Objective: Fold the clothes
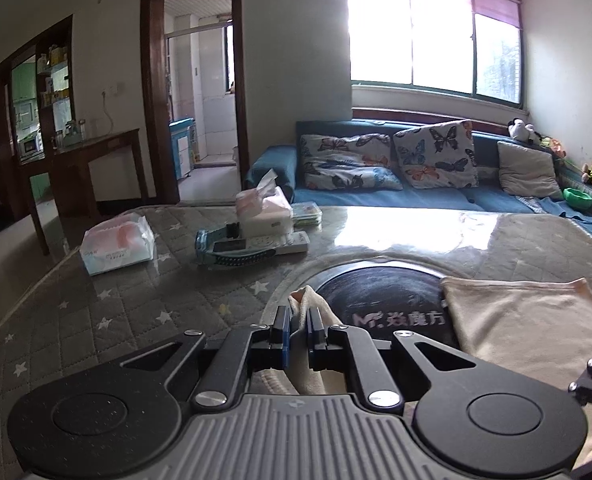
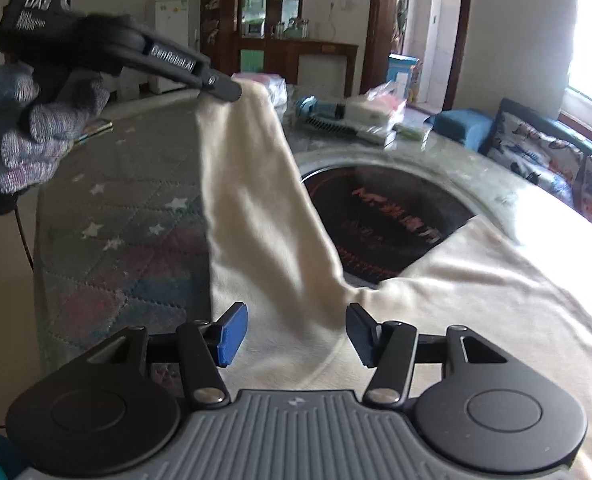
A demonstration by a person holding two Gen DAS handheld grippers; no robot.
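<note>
Quilted star-print worktop (image 2: 108, 208) carries a cream shirt (image 2: 476, 300) at 5 o'clock. Left tool (image 1: 298, 322) pinches its sleeve (image 2: 256, 184), lifted toward 11 o'clock, likely to fold it inward. Right tool (image 2: 296, 336) hovers wide above the shirt, gripping nothing.

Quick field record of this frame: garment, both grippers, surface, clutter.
garment: cream shirt, body flat on the table, one sleeve lifted
left gripper: jaws shut on the sleeve end, held above the table
right gripper: jaws open, empty, low over the shirt
surface: table with grey star-print cover, round black panel in the middle
clutter: tissue packs, remote, at the far side
</note>
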